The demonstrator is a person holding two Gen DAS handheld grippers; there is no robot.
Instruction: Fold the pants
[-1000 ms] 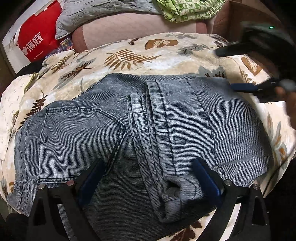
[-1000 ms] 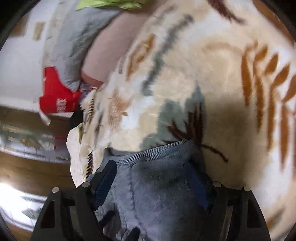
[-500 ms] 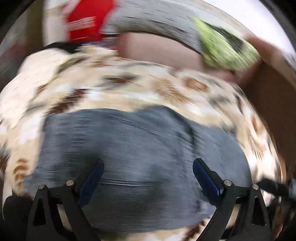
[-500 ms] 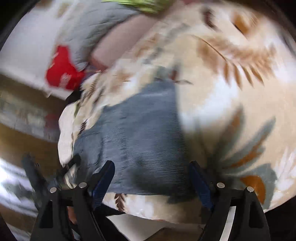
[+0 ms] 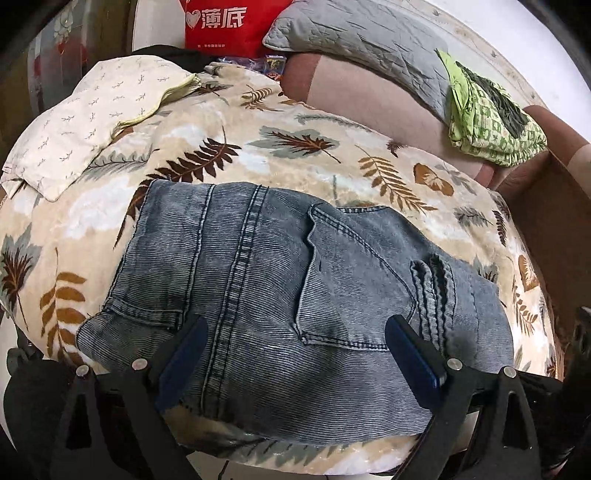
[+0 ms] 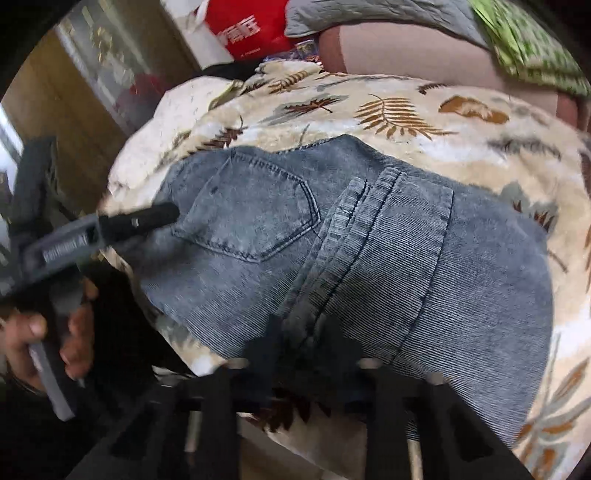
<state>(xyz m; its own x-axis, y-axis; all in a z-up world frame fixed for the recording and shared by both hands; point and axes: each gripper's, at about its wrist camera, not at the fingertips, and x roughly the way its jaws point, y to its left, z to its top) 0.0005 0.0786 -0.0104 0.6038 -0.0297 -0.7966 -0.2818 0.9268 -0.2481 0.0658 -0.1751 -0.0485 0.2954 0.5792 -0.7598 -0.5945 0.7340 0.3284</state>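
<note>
The grey-blue denim pants (image 5: 288,295) lie folded into a compact rectangle on the leaf-print blanket (image 5: 258,147), back pocket and leg hems on top. They also show in the right wrist view (image 6: 351,251). My left gripper (image 5: 295,354) is open and empty, its blue pads hovering over the near edge of the pants. It shows in the right wrist view (image 6: 155,218) at the pants' left edge. My right gripper (image 6: 306,343) is blurred by motion; its fingers look close together over the folded hems, with no cloth visibly between them.
A cream pillow (image 5: 85,122) lies at the blanket's far left. A grey quilted pillow (image 5: 362,40), a green patterned cloth (image 5: 491,118) and a red bag (image 5: 229,22) sit behind. A brown box wall (image 5: 554,229) stands at the right.
Both grippers pulled back from the pants and swung around toward the near edge. The right gripper's fingers have come much closer together. The pants stay folded on the blanket.
</note>
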